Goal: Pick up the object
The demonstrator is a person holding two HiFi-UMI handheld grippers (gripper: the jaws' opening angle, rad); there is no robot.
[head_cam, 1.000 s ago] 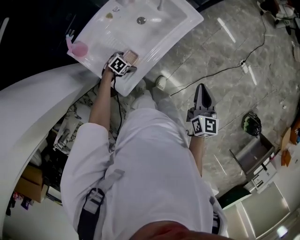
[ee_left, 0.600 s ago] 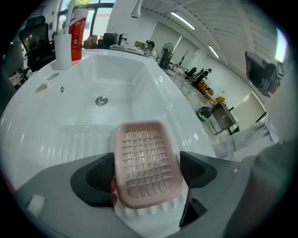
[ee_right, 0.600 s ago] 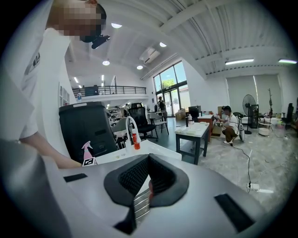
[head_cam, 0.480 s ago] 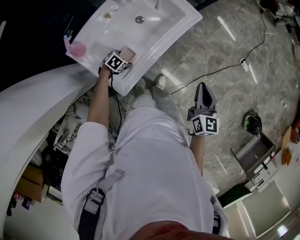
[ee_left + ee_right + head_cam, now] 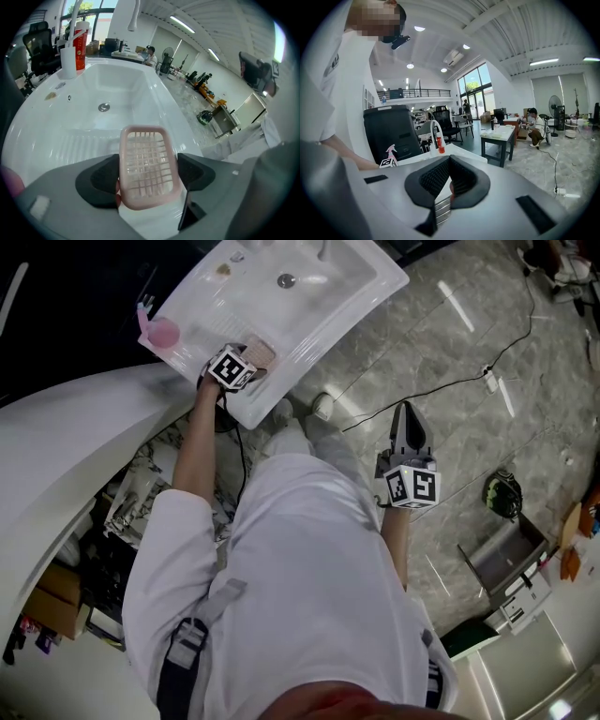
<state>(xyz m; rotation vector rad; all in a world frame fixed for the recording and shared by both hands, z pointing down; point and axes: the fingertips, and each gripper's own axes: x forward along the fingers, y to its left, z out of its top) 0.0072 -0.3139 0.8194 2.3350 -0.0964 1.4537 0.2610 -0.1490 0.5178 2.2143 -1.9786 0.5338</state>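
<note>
A pink slotted soap basket [image 5: 145, 164] rests on the white sink's near rim [image 5: 246, 404]. In the head view the pink soap basket [image 5: 262, 353] shows just past the left marker cube. My left gripper [image 5: 147, 172] straddles it, one dark pad on each long side. The jaws are closing and both pads touch the basket's edges. My left gripper [image 5: 251, 360] is at the sink's front edge. My right gripper [image 5: 407, 412] hangs beside the person's hip over the stone floor, away from the sink. The right gripper [image 5: 447, 168] has its pads together with nothing between them.
The sink basin [image 5: 117, 84] holds a drain [image 5: 104, 107]; a faucet [image 5: 133, 14] and a red bottle [image 5: 80, 40] stand at its back. A pink cup [image 5: 164, 332] sits at the sink's left corner. A cable [image 5: 450, 381] runs across the floor.
The left gripper has edged a little further over the basket at the sink's rim. The right gripper has stayed where it was.
</note>
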